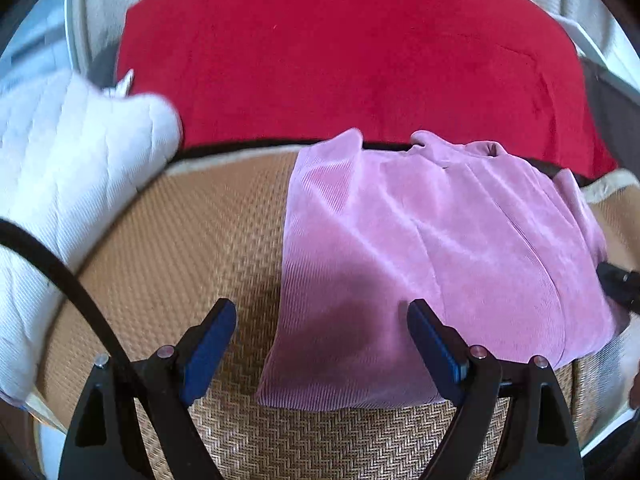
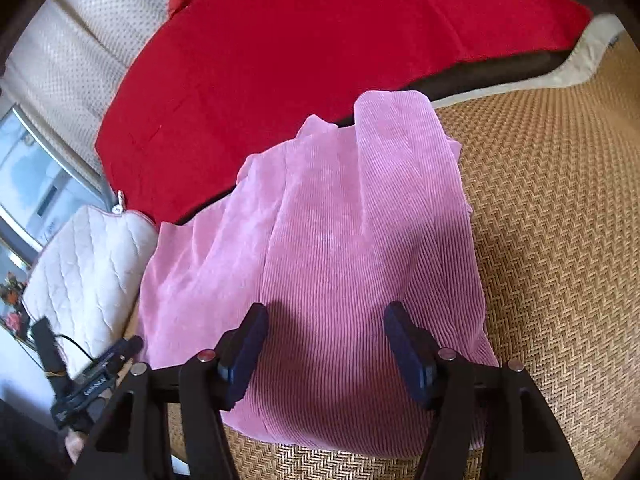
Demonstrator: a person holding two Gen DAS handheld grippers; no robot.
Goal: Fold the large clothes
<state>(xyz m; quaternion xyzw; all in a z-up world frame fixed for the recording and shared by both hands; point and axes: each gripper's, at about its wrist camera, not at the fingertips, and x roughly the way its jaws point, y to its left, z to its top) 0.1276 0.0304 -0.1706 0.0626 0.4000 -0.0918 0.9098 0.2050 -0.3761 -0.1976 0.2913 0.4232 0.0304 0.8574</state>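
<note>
The pink ribbed corduroy garment (image 2: 344,248) lay partly folded on the tan woven straw mat (image 2: 560,240), straight ahead of and under the right tongs (image 2: 326,348). Those tongs hung wide apart above its near end, gripping nothing, with cloth showing between the two blue pads. The left tongs (image 1: 322,344) were spread wide and empty too, poised over the garment's near left corner (image 1: 276,392), with one pad over bare mat and the other over cloth.

The garment's long axis ran away from both tongs, from the near hem toward the far end, where a narrow flap (image 2: 394,120) reached to the mat's pale border. Judged from this, the right tongs sat more squarely over the cloth, while the left tongs were nearer the free left edge, so the coming fold would likely turn on taking the near hem and carrying it forward along that axis.

Open mat lay to the left of the left tongs and to the right of the right tongs, giving room for a sideways sweep. Beyond the far end a red plush blanket (image 1: 340,52) covered the space ahead, close to the garment's far edge, so a fold pushed too far could ride onto it. A white quilted cushion (image 1: 68,168) sat well left of the left tongs.
</note>
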